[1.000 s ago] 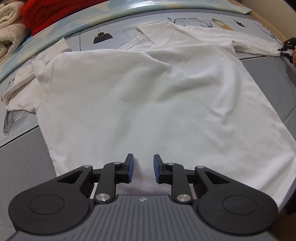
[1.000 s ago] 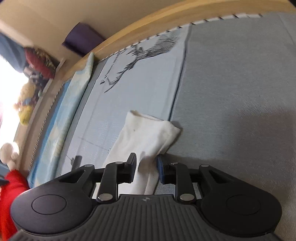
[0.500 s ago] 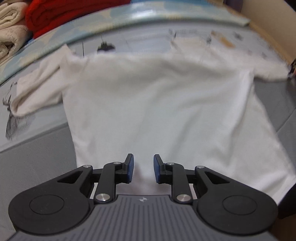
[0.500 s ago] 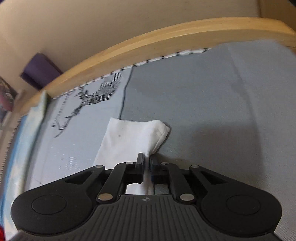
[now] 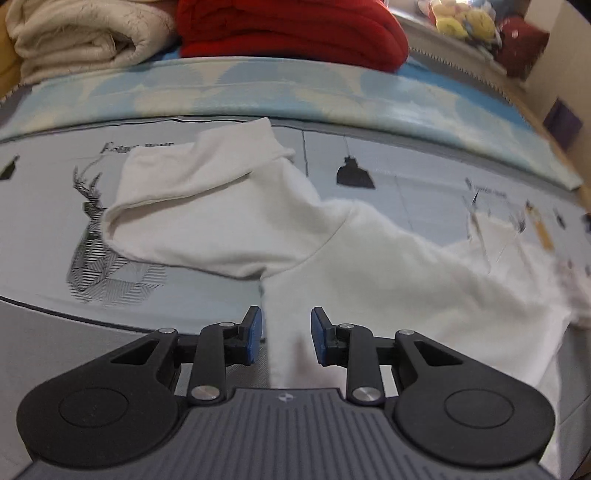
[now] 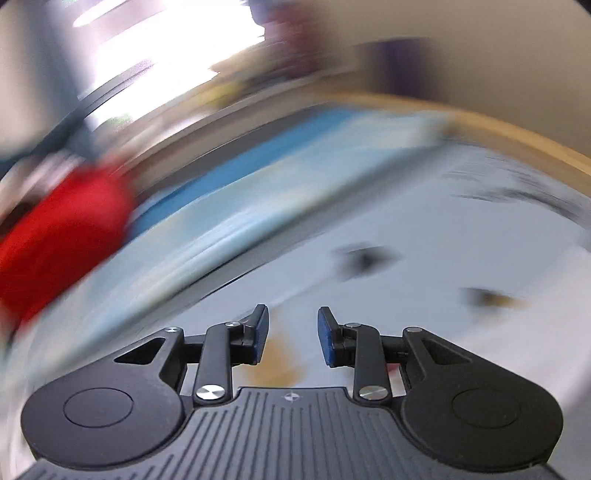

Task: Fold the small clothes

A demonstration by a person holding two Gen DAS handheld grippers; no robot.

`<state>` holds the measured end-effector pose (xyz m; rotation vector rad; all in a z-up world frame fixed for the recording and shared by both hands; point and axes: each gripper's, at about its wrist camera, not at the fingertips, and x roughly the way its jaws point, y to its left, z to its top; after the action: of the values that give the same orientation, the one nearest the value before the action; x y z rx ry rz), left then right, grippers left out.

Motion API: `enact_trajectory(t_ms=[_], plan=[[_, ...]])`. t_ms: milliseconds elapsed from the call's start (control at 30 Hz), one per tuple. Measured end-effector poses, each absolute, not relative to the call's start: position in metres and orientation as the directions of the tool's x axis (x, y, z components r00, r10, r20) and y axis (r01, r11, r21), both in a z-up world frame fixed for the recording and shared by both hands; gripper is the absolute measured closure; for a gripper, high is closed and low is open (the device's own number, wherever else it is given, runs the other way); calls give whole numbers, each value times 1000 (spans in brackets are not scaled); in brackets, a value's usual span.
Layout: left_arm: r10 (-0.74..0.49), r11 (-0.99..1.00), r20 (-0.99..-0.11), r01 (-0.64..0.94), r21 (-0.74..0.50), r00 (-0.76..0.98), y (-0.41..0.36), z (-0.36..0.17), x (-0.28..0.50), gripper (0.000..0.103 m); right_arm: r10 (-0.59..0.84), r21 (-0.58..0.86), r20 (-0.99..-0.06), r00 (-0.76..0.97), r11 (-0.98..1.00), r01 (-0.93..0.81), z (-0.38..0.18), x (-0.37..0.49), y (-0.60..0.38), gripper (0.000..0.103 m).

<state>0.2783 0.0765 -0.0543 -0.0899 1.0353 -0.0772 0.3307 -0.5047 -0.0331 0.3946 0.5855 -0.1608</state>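
Note:
A white T-shirt point(image 5: 388, 280) lies spread on the printed bedsheet point(image 5: 44, 206). Its left sleeve point(image 5: 192, 206) is folded over on itself at the upper left. My left gripper point(image 5: 286, 338) hovers over the shirt's side edge just below the armpit. Its jaws are opening, the cloth lies beneath the gap and the pads press on nothing. The right wrist view is badly smeared by motion. There my right gripper point(image 6: 292, 338) hangs over the pale sheet point(image 6: 461, 258) with its jaws opening and nothing between them. The shirt does not show in that view.
A red blanket point(image 5: 288, 29) and a cream blanket point(image 5: 85, 33) are stacked behind a light-blue patterned cover point(image 5: 258, 88). Plush toys point(image 5: 461, 22) sit at the far right. A wooden bed frame point(image 6: 517, 133) bounds the sheet on the right.
My left gripper has shifted from the shirt's hem toward its left sleeve, its jaws a little wider. My right gripper has let go of the right sleeve, opened and swung up and away.

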Motion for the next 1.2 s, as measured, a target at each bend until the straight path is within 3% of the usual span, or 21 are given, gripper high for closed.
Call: enact_trajectory(t_ms=[200,333,567,633,667,700,733,767,900,1033,1100,1200], plan=[[-107,994,-894,21,-108,436,76,-81,290,70,244,256,-637,731,962,-97,-62,369,-408,61],[-110,990,-915,-39,-136,389,94,-100,297,58,267,198,-682,681,964,-179,-80,386,-363,51],[-148,978,-920,-86,-191,362,103,-111,305,58,247,60,-738,628,951,-304,-109,398,-329,50],[-144,981,-924,-71,-180,354,99,-115,307,59,225,3,-738,636,944,-331,-113,399,-323,65],[-143,983,-925,-62,-175,351,96,-116,307,60,219,-16,-733,644,941,-337,-113,399,-322,83],[-140,985,-928,-49,-167,346,94,-118,307,65,217,-24,-725,653,941,-339,-111,399,-324,90],[-132,988,-933,-31,-151,336,91,-121,307,88,225,-7,-715,662,944,-329,-109,402,-328,91],[-121,991,-940,-12,-131,319,88,-124,306,97,217,18,-689,691,959,-283,-104,403,-336,91],[-87,995,-949,70,-69,302,77,-124,299,96,3,109,-604,797,991,79,-93,407,-372,90],[-42,996,-966,91,-19,253,75,-124,292,96,-26,25,-657,754,998,56,-105,409,-361,84],[-34,990,-975,138,-3,220,71,-125,285,97,-30,34,-685,728,997,73,-107,410,-361,69],[-34,978,-981,209,6,190,64,-126,273,97,-9,69,-703,711,994,80,-103,409,-363,60]])
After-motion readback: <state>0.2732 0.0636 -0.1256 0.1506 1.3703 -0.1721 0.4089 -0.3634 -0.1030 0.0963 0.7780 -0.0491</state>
